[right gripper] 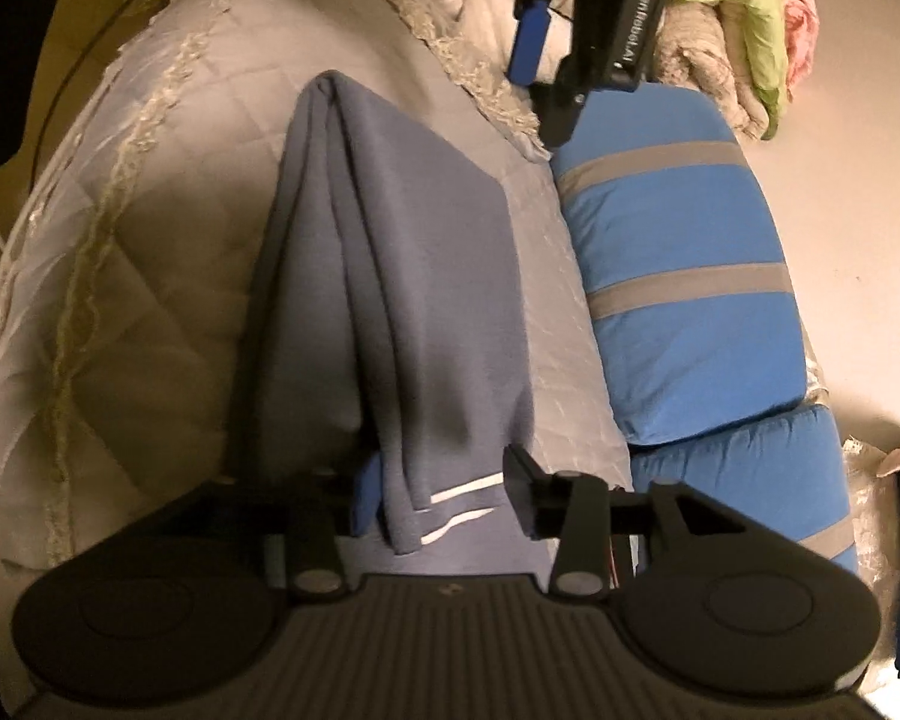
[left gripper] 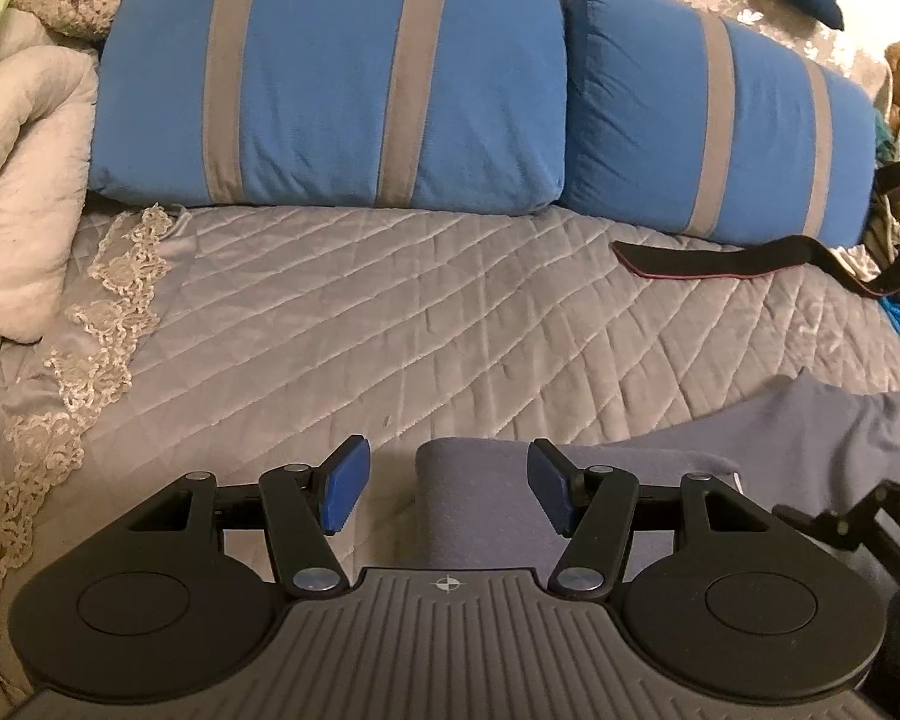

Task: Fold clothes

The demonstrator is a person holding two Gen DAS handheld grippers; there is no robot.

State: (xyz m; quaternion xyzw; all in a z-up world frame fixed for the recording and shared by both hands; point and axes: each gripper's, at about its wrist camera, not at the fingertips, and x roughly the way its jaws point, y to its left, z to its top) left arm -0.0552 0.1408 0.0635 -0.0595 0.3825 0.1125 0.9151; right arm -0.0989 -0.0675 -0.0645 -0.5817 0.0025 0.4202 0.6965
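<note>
Left tongs (left gripper: pixel 444 489): standing spread, touching nothing, over one end of the cloth.
Right tongs (right gripper: pixel 444 495): standing spread, cloth hanging loose between.
Cloth (right gripper: pixel 414 276): lying folded on the bed (left gripper: pixel 390 324), beside the pillows (left gripper: pixel 330 78).

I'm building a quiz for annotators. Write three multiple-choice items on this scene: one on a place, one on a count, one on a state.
1. Where does the black strap lie?
A on the floor; B on the cover; C in a gripper.
2. How many blue pillows are there?
A one; B two; C three.
3. The left gripper, with the garment end between its fingers, is:
A open; B shut on it; C out of view.

Key: 1 B, the strap lies flat on the quilted cover. 2 B, two pillows sit side by side. 3 A, gaps show between both pads and the cloth.
</note>
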